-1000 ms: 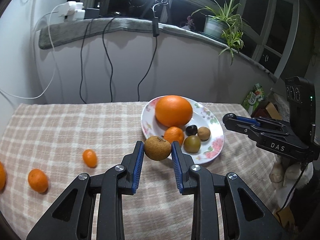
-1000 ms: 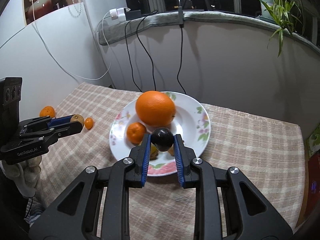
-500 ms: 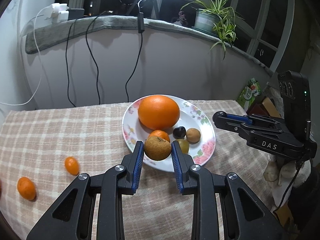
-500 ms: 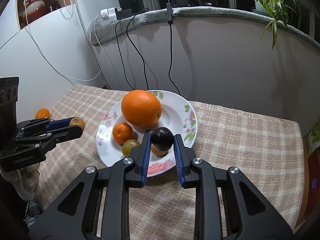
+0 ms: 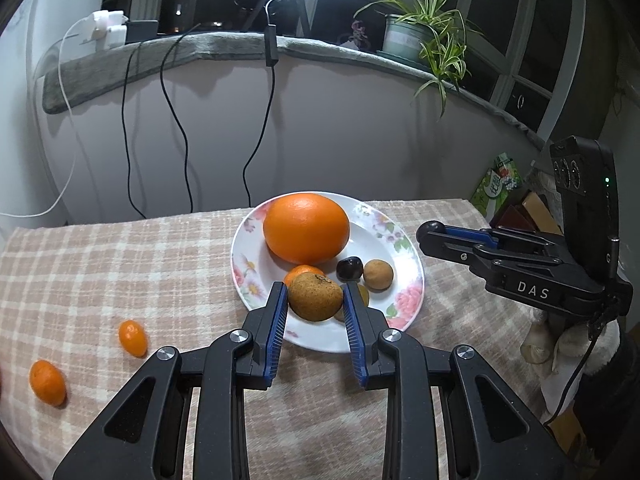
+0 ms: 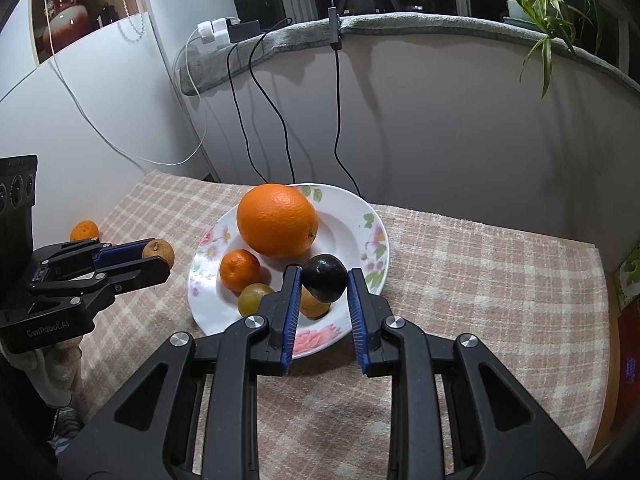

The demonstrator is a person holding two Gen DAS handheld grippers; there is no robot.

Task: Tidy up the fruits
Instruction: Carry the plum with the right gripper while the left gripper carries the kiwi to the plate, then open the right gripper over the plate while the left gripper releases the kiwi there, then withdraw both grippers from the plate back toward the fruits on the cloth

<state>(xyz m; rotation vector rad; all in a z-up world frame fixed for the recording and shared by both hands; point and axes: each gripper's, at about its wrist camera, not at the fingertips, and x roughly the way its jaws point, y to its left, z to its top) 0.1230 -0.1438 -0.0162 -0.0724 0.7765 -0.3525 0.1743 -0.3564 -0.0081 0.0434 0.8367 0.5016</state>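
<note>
left gripper (image 5: 315,306) clamped on a rough brown fruit (image 5: 315,296), blue pads pressing on both sides, held above the near rim of a floral plate (image 5: 404,304). right gripper (image 6: 324,294) clamped the same way on a dark round fruit (image 6: 324,278), held over the near right part of the same plate. seen from the left wrist view, right gripper at the right edge with jaws drawn close together; what sits between them hidden from that side.

resting on the plate: a large orange (image 5: 306,228) at the far side, a small mandarin (image 6: 239,271) near and left of it, a greenish fruit (image 6: 253,299) just nearer still, a tan round fruit (image 5: 378,275) toward the right, and a dark fruit (image 5: 349,269) touching it on its left. partly hidden behind the right gripper's pads, another small orange-brown piece, too covered to name.

plate standing on a beige checked cloth (image 5: 120,264). off the plate, on the cloth to the left: a small oval orange fruit (image 5: 133,338) and, nearer the left edge, a mandarin (image 5: 48,383), well apart from the plate.

behind, a grey-covered sill (image 5: 224,46) with black cables (image 5: 176,120) hanging down the wall, a white charger (image 5: 105,26) at its left end, and a potted plant (image 5: 424,38) at its right.
</note>
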